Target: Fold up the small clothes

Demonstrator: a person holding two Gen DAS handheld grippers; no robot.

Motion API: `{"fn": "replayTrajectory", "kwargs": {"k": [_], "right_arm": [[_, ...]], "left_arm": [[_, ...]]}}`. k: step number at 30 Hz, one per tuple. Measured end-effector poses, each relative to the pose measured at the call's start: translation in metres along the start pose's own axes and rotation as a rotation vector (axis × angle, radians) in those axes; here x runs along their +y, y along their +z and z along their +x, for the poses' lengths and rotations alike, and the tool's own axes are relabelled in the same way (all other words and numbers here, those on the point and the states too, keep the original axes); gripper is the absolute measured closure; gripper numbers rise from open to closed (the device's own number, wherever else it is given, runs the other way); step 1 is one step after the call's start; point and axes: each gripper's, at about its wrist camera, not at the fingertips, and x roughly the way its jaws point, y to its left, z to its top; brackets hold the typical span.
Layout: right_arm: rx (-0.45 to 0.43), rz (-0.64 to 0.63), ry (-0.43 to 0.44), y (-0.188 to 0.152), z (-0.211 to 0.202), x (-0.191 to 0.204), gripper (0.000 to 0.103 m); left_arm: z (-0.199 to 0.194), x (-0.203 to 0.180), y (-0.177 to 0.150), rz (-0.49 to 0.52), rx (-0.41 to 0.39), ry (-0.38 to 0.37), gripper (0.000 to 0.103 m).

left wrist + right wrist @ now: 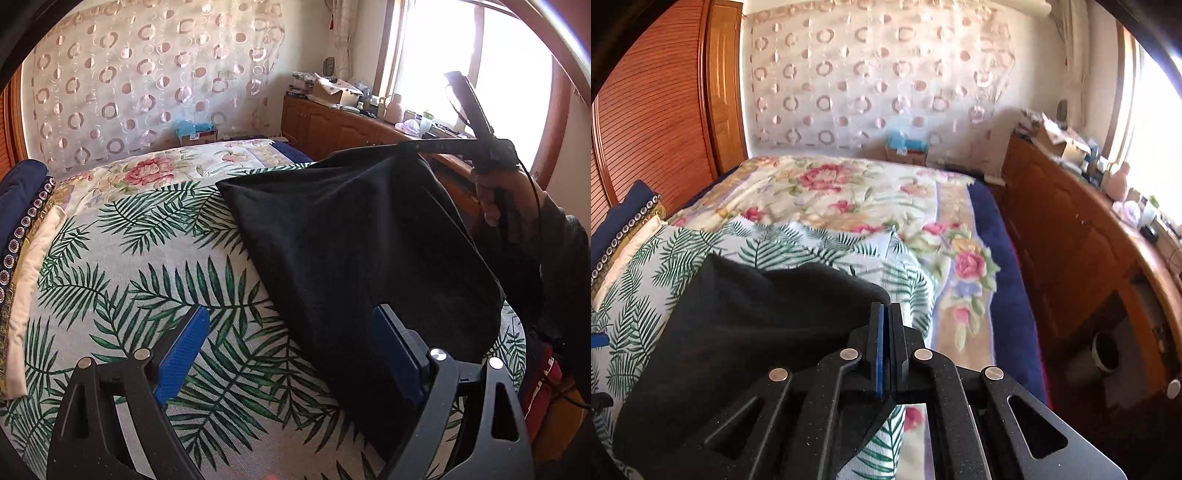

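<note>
A small black garment hangs over the leaf-print cloth on the bed. My right gripper is shut on its upper corner and lifts that side off the bed; in the right wrist view the gripper is pinched on the black garment's edge. My left gripper is open wide, blue pads apart, low over the bed. Its right finger sits against the garment's near lower edge, and nothing is between the pads.
A floral blanket covers the far bed. Dark blue and cream pillows lie at the left. A wooden cabinet with clutter runs along the window at right. A slatted wooden door stands at left.
</note>
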Motion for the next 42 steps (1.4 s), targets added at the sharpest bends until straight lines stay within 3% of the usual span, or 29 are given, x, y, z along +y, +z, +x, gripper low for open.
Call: {"fn": "replayTrajectory", "kwargs": {"k": [2,9,12,17,22,42], "right_arm": [[0.006,0.000,0.006,-0.004,-0.004,0.004,0.101],[-0.012,0.000,0.030,-0.045,-0.051,0.013,0.063],[-0.002,0.026,0.087,-0.078,-0.076,0.019,0.054],[0.051,0.045,0.098,-0.127,-0.095,0.035,0.053],[0.109,0.100,0.112,-0.154,-0.092,0.031,0.053],[0.072,0.101,0.094,-0.165,-0.091,0.039,0.051]], "left_arm": [[-0.001,-0.004,-0.004,0.006,0.007,-0.004,0.013],[-0.013,-0.016,-0.018,0.026,0.032,-0.019,0.013],[-0.020,-0.017,-0.024,0.024,0.031,-0.014,0.013],[-0.025,-0.019,-0.032,0.012,0.061,-0.039,0.022],[-0.019,-0.022,-0.036,0.006,0.109,-0.078,0.033],[-0.001,-0.031,-0.047,0.012,0.168,-0.104,0.034]]}}
